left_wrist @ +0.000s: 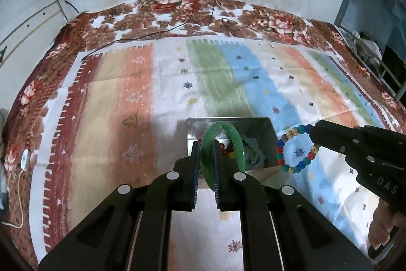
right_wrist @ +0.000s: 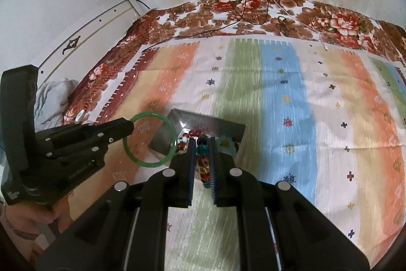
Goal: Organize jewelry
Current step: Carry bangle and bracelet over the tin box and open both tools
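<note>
— Left tongs [left_wrist: 205,144] clamp the green bangle [left_wrist: 223,128] upright above the metal box [left_wrist: 264,126]; right tongs [left_wrist: 313,137] dangle the beaded bracelet [left_wrist: 291,166] just right of it.

— Right camera: right tongs [right_wrist: 202,141] pinch the beads [right_wrist: 203,149] over the box [right_wrist: 192,121], bangle [right_wrist: 149,164] held left.

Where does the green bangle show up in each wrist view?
Left wrist: green bangle at lower centre, clamped in the left gripper.
Right wrist: bangle at left of centre, ring face-on.
Shared landmark: the metal box behind it.
</note>
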A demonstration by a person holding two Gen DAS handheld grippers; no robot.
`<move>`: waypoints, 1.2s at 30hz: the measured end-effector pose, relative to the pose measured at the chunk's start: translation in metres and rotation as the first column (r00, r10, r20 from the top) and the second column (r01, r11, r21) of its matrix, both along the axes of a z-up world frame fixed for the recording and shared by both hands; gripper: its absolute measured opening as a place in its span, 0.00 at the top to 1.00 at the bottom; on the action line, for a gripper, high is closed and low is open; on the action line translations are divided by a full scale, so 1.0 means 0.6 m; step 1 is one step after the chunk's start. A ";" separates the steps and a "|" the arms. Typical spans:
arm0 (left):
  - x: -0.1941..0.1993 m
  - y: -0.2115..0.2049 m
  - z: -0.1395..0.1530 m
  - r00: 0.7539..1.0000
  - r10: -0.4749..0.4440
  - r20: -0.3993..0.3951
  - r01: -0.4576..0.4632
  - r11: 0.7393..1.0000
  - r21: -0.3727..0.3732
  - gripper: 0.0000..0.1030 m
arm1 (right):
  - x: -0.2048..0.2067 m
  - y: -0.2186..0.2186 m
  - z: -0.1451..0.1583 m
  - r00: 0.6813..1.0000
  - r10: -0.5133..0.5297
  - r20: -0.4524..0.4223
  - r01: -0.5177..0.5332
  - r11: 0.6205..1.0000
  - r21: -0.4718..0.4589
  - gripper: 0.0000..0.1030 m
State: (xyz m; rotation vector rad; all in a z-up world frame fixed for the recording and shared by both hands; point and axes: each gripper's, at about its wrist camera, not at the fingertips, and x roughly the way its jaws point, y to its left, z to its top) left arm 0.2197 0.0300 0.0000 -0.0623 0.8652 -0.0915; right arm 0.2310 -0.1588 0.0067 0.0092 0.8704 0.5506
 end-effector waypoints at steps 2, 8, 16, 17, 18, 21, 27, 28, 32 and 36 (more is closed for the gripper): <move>0.004 -0.003 0.000 1.000 0.000 0.003 0.000 1.000 0.001 0.91 | 0.004 0.002 0.002 1.000 0.004 0.002 -0.004 1.000 0.000 0.89; 0.020 -0.008 -0.001 1.000 -0.005 0.000 0.005 1.000 0.002 0.91 | 0.026 0.009 0.003 1.000 0.011 -0.002 -0.011 1.000 -0.001 0.89; 0.041 -0.011 -0.016 1.000 -0.011 -0.019 0.011 1.000 0.009 0.91 | 0.052 0.012 -0.017 1.000 0.011 -0.027 -0.011 1.000 -0.008 0.89; 0.044 -0.013 -0.023 0.999 -0.016 -0.032 0.016 1.000 0.008 0.90 | 0.054 0.012 -0.020 0.999 0.013 -0.034 -0.013 1.000 -0.007 0.89; 0.045 -0.015 -0.029 0.999 -0.024 -0.044 0.024 1.000 0.006 0.89 | 0.056 0.012 -0.025 0.999 0.016 -0.046 -0.016 1.000 -0.008 0.89; 0.045 -0.011 -0.036 0.999 -0.016 -0.043 0.016 1.000 0.003 0.79 | 0.059 0.006 -0.030 0.999 0.000 -0.044 0.000 1.000 -0.009 0.89; 0.043 0.012 -0.027 0.999 0.017 -0.033 -0.018 1.000 -0.013 0.79 | 0.062 -0.012 -0.028 0.999 -0.031 -0.043 0.032 0.999 0.014 0.68; 0.042 0.013 -0.026 0.999 0.017 -0.033 -0.017 1.000 -0.014 0.79 | 0.061 -0.010 -0.028 0.999 -0.029 -0.042 0.029 0.999 0.013 0.68; 0.042 0.014 -0.025 0.999 0.010 -0.033 -0.011 1.000 -0.012 0.79 | 0.059 -0.005 -0.029 0.999 -0.022 -0.040 0.022 1.000 0.005 0.68; 0.040 0.007 -0.026 0.999 -0.003 -0.033 0.003 1.000 -0.002 0.79 | 0.061 -0.006 -0.032 0.999 -0.025 -0.044 0.025 1.000 0.001 0.68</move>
